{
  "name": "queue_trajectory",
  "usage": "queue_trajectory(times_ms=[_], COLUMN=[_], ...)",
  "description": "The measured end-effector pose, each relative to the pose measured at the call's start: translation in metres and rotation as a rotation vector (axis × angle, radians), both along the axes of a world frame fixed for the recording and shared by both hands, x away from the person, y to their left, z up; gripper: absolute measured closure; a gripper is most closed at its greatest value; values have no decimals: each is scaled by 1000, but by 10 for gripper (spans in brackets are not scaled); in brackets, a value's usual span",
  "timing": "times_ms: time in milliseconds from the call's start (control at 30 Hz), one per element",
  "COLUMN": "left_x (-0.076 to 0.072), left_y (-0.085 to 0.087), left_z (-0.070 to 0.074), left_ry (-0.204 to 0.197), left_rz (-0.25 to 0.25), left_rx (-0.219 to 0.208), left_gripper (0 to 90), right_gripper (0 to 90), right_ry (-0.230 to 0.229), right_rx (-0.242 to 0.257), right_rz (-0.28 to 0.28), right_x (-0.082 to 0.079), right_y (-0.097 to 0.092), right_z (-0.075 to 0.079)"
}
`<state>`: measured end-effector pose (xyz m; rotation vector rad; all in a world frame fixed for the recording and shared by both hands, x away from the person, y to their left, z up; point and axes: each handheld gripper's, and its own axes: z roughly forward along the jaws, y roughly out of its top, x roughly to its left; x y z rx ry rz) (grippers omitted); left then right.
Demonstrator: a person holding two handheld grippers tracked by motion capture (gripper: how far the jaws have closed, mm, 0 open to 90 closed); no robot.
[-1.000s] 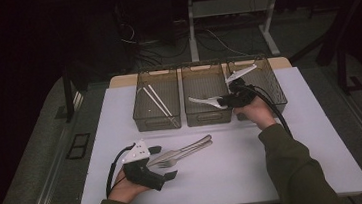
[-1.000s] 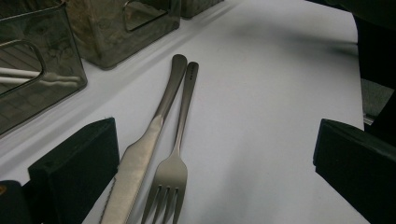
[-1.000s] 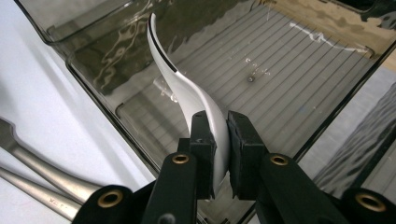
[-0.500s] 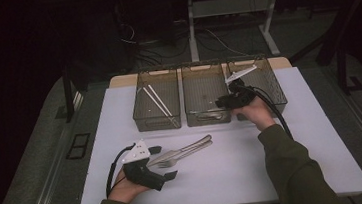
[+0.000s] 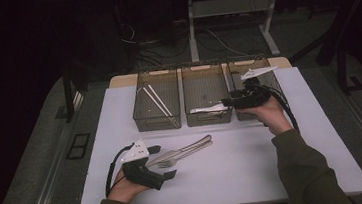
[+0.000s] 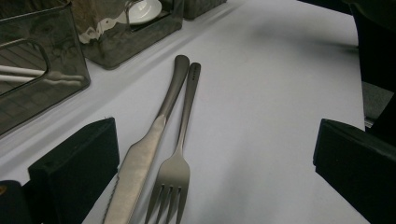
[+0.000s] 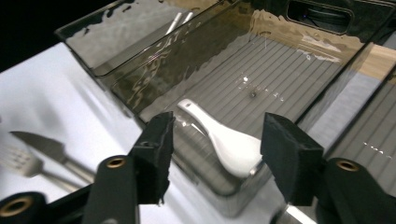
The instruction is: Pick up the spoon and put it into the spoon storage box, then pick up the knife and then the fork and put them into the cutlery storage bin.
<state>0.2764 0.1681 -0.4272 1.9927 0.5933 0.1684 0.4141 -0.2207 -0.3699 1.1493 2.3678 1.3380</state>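
A white ceramic spoon point(image 5: 209, 109) point(image 7: 229, 144) lies in the near end of the middle dark bin point(image 5: 209, 120) point(image 7: 299, 65). My right gripper point(image 5: 226, 101) point(image 7: 219, 140) hovers just over that bin's near right corner. Its jaws have just been opening and stand apart above the spoon without touching it. A steel knife point(image 5: 183, 148) point(image 6: 140, 158) and fork point(image 5: 188, 155) point(image 6: 180, 144) lie side by side on the white table top point(image 5: 236, 177). My left gripper point(image 5: 162, 161) point(image 6: 215, 158) rests on the table, open, a jaw on each side of the blade and tines.
Three dark see-through bins stand in a row at the back. The left bin point(image 5: 157, 120) holds white chopsticks point(image 5: 156, 100). The right bin point(image 5: 268, 64) sits behind the right hand. Beyond the table are cables and desk legs on a dark floor.
The right gripper carried the white spoon over the middle bin, lowered it and let it go; the spoon now lies in the bin. The left gripper has stayed put.
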Motion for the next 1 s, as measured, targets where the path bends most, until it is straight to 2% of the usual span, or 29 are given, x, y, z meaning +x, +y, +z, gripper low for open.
queue_trajectory(times_ms=[267, 367, 567, 667, 1000], left_x=[0, 0, -1, -1, -1], left_y=[-1, 0, 0, -1, 0], left_z=[0, 0, 1, 1, 1], left_ry=[-4, -3, -4, -5, -3], left_rz=[-5, -2, 1, 0, 5], left_rx=[6, 4, 4, 5, 4], left_gripper=[0, 0, 0, 0, 0], right_gripper=[373, 356, 322, 303, 279], right_ry=[-25, -37, -61, -72, -63], right_rx=[29, 55, 64, 51, 66], right_rz=[7, 3, -13, -26, -47], right_x=[-24, -34, -53, -61, -87], right_y=[-24, -31, -42, -47, -69], right_z=[-2, 0, -3, -6, -17])
